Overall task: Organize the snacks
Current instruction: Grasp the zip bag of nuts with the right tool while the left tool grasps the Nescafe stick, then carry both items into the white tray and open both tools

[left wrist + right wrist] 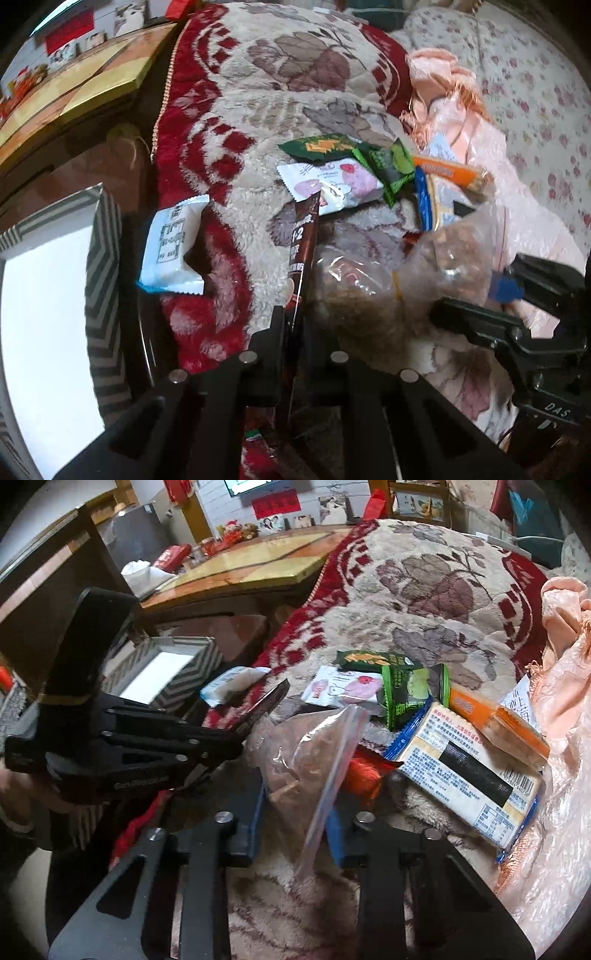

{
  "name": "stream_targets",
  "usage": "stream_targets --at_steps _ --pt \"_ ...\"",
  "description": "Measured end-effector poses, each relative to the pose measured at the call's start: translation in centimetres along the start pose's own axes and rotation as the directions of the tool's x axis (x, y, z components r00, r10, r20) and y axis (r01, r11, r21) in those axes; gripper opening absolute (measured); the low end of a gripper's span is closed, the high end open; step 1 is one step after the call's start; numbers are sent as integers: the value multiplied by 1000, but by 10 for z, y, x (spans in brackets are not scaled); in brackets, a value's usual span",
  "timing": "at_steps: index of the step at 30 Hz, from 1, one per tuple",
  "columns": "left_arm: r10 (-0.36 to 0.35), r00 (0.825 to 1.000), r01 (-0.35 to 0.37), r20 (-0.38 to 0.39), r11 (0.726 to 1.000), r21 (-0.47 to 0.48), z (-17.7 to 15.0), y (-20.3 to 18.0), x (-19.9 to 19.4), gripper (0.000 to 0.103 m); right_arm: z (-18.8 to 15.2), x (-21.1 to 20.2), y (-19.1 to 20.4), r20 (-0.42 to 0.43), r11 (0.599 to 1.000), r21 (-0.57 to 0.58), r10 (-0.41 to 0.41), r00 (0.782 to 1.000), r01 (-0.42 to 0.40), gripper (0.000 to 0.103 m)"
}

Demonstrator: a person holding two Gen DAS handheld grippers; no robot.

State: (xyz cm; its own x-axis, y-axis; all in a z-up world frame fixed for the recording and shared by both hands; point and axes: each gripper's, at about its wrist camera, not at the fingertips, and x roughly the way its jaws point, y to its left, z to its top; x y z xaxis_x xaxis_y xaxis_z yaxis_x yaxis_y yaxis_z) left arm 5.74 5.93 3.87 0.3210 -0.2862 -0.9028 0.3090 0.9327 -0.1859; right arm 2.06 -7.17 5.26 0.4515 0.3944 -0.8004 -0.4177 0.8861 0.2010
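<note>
While the fleecy red-and-cream blanket [288, 74] carries the whole spread of snacks, the chevron-patterned box [184, 681] with its white inside sits at the blanket's edge, and it looks like the place the snacks are meant to go. Near the middle of the heap lies a clear zip bag [303, 746] of brown pieces, and the right gripper [295, 834] is clamped on its lower part, the blue pads pinching the plastic. Since the bag is limp and the grip is low, lifting slowly and keeping the sealed strip uppermost would probably stop the contents sagging to one side. Beside it sits a big cracker pack [469, 775], with an orange packet [495, 720] resting on it and a green packet [410, 694] just above. The left gripper [295, 332] is clenched on a slim brown sachet [303, 251], which stands up between its fingers. A white packet [171, 247] lies near the box. The sachet, being light, is likely best carried to the box first, clear of the right arm.
</note>
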Motion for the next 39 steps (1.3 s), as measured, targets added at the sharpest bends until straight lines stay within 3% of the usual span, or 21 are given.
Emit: stream_targets --at_steps 7,13,22,39 --pt "-20 997 22 72 999 -31 0 -6 -31 10 0 -29 -1 37 1000 -2 20 999 -19 24" --pt "44 992 -37 120 998 -58 -6 -10 -55 10 9 -53 5 88 1000 -23 16 996 -14 24" --pt "183 968 -165 172 980 -113 -21 -7 -84 10 14 -68 29 116 997 -74 34 993 -25 24" --pt "294 933 -241 206 938 -250 -53 44 -128 10 31 -61 89 105 980 -181 107 989 -87 24"
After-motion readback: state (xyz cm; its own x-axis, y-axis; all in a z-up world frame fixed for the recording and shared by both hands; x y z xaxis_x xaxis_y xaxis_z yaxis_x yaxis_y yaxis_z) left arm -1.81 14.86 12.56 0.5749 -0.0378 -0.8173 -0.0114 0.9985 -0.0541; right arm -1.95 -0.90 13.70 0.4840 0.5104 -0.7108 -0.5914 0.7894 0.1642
